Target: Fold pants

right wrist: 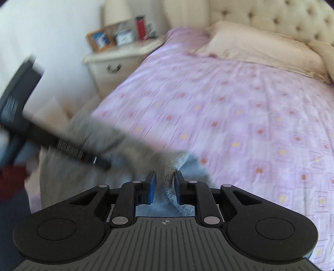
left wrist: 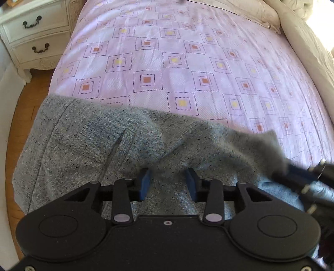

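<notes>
Bedroom w/ a bed [left wrist: 187,52] under a lilac sheet printed w/ dotted squares, smooth and flat; white carved nightstand [left wrist: 35,37] far ahead-left of the left jaws, cream pillow [right wrist: 261,48] and tufted headboard [right wrist: 271,18] far ahead of the right jaws.

Pants [left wrist: 94,146] lie on the near part of the bed, right under and ahead of the left jaws: grey flecked tweed-like weave, coarse, w/ a seam and a slit (pocket or pleat, can't tell) just ahead-left. Cloth looks soft w/ some body; it ridges up between the jaws.

Left gripper [left wrist: 168,183]: jaws about half open, blue pads either side of a raised ridge of cloth, not pinching it as far as I can see. Right gripper [right wrist: 165,185]: jaws narrow, w/ a fold of the grey fabric edge between the pads; looks held, though a thin gap shows on the left pad side, so grip prob. light. Right view is motion-blurred, i.e. that hand is moving; the left tool shows as a dark bar ahead-left of the right jaws.

Step, my read: early, a fold being carried, right side lifting an edge while the left is placed to pin or take hold. Next move prob. needs the left jaws closed on the ridge, then both edges carried level so the weave lands w/o creases.
</notes>
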Demonstrator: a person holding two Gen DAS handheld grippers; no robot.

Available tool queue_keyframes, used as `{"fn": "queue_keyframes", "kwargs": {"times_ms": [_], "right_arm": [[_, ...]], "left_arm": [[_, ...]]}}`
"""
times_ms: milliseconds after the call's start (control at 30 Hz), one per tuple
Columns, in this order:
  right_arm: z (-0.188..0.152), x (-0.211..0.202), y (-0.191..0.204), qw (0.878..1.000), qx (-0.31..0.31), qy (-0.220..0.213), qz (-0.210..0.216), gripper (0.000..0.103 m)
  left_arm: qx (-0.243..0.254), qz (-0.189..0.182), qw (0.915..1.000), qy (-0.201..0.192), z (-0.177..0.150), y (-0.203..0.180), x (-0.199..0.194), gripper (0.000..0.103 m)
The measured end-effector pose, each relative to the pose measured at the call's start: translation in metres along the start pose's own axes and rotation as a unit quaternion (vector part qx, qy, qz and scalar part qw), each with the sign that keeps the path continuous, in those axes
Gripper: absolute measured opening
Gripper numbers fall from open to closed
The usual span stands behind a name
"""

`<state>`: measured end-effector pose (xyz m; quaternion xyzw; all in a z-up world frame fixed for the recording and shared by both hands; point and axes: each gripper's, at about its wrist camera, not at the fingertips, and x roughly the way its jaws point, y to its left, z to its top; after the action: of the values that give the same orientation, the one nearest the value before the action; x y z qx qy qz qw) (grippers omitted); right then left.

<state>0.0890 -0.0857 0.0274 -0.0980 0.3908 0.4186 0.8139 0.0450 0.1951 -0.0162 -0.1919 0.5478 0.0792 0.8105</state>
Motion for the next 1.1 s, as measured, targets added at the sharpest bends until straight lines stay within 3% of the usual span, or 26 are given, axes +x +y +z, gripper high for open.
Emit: {"fn": "queue_keyframes", "kwargs": {"times_ms": [133, 367, 633, 667, 700, 733, 800, 900, 967, 1033, 1067, 1100], "right_arm": [[0.015, 0.013, -0.018, 0.999, 0.041, 0.002, -0.003, 0.02], [0.012, 0.05, -0.032, 0.991, 0.111, 0.07, 0.039, 0.02], [0.015, 0.061, -0.039, 0.979, 0.175, 0.066, 0.085, 0.022], [0.017, 0.062, -0.04, 0.979, 0.174, 0.059, 0.087, 0.013], [0.021, 0.061, -0.04, 0.984, 0.158, 0.042, 0.072, 0.003], [0.026, 0.061, -0.043, 0.986, 0.155, 0.029, 0.056, 0.003], [0.03, 0.072, -0.056, 0.977, 0.202, 0.035, 0.059, 0.003], [0.026, 0.088, -0.053, 0.98, 0.19, 0.045, 0.044, 0.003], [0.024, 0.088, -0.058, 0.975, 0.211, 0.043, 0.051, 0.003], [0.024, 0.079, -0.064, 0.973, 0.219, 0.043, 0.055, 0.006], [0.025, 0.07, -0.065, 0.975, 0.217, 0.034, 0.042, 0.013], [0.025, 0.058, -0.066, 0.977, 0.212, 0.018, 0.023, 0.013]], "left_arm": [[0.002, 0.002, 1.0, 0.0, 0.004, 0.0, 0.002, 0.048], [0.002, 0.0, 1.0, -0.002, -0.001, 0.0, 0.002, 0.048], [0.007, 0.002, 1.0, -0.005, -0.002, 0.0, 0.001, 0.049], [0.007, 0.001, 1.0, -0.005, -0.002, 0.0, 0.001, 0.049], [0.007, 0.0, 1.0, -0.005, -0.002, 0.0, 0.001, 0.049], [0.007, -0.001, 0.9999, -0.007, -0.002, 0.001, 0.001, 0.049], [0.017, 0.0, 0.9998, -0.014, -0.004, 0.0, 0.002, 0.049], [0.047, 0.019, 0.9985, -0.022, -0.007, -0.009, 0.003, 0.049], [0.057, 0.025, 0.9978, -0.024, -0.008, -0.012, 0.003, 0.049], [0.052, 0.021, 0.9981, -0.024, -0.006, -0.01, 0.002, 0.049], [0.048, 0.018, 0.9984, -0.023, -0.005, -0.008, 0.001, 0.049], [0.043, 0.015, 0.9987, -0.023, -0.004, -0.007, 0.0, 0.049]]}}
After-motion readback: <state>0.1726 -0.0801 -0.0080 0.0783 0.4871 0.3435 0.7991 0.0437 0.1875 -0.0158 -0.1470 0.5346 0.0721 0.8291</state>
